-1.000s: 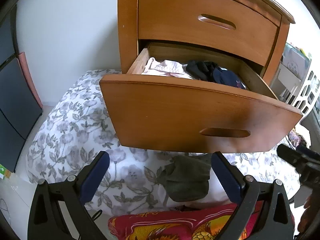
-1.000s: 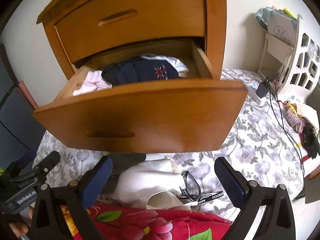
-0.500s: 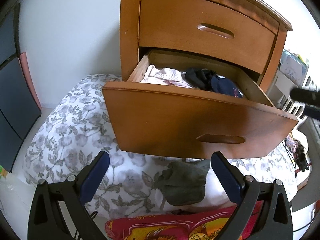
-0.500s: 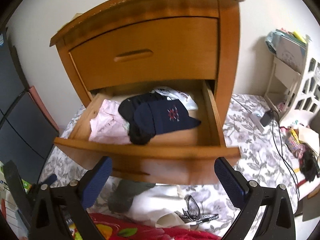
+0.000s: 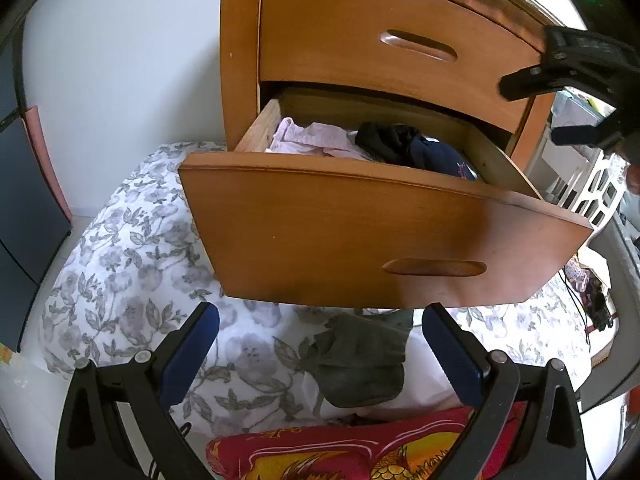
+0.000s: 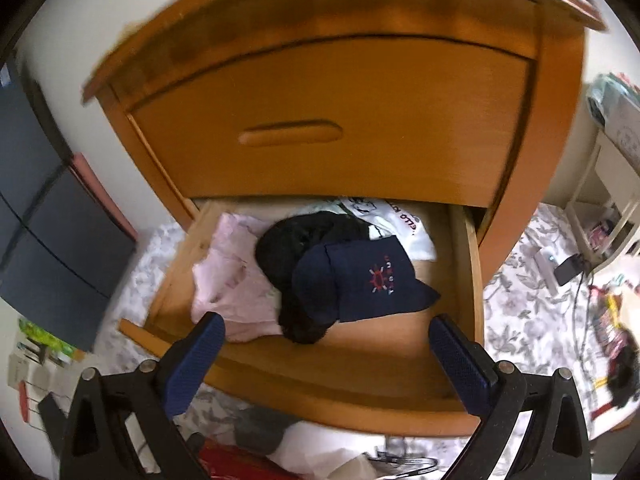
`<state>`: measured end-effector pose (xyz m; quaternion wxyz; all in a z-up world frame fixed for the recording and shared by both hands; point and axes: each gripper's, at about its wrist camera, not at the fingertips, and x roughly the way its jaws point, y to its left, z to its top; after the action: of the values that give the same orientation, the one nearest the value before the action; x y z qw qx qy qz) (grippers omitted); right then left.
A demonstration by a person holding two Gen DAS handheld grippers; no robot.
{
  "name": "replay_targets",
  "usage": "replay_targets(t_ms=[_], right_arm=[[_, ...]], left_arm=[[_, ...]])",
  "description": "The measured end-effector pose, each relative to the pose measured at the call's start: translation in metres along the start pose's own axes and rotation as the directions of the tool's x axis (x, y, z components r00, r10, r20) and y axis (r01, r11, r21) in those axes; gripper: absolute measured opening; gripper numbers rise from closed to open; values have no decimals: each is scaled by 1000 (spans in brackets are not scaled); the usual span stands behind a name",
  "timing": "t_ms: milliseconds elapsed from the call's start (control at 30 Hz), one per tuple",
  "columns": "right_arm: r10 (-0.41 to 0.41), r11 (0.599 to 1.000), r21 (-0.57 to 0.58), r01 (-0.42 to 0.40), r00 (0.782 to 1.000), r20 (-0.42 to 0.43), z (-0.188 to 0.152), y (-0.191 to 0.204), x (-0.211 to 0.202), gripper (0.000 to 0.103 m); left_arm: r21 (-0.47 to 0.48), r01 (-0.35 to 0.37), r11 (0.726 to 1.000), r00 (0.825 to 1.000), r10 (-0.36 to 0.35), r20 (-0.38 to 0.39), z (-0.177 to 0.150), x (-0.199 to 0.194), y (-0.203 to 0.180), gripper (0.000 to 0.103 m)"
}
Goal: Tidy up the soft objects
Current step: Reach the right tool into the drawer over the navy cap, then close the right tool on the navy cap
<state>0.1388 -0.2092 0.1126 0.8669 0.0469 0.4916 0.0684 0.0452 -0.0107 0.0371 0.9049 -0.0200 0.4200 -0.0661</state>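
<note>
Left gripper [image 5: 320,344]: jaws wide apart, empty.
Right gripper [image 6: 326,354]: jaws wide apart, empty, above open drawer [image 6: 328,376].
Drawer contents: navy cap [image 6: 360,276], pink garment [image 6: 236,276].

The left gripper [image 5: 320,350] hangs low with its two blue-padded fingers [image 5: 188,354] spread wide and nothing between them. The right gripper [image 6: 326,360] is held higher, tipped downward, its blue-padded fingers [image 6: 460,364] likewise wide apart and empty. From the left wrist view, it shows at the far upper right.
</note>
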Motion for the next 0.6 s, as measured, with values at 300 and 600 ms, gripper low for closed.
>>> replay_targets(t_ms=[300, 600], right_arm=[[-59, 997, -58, 51, 989, -136, 19, 14, 54, 99], [-94, 995, -50, 85, 969, -229, 28, 15, 98, 89]], left_arm=[[-1, 21, 1000, 1000, -21, -12, 0, 4, 1, 101], [-8, 46, 999, 999, -46, -27, 1, 8, 3, 101]])
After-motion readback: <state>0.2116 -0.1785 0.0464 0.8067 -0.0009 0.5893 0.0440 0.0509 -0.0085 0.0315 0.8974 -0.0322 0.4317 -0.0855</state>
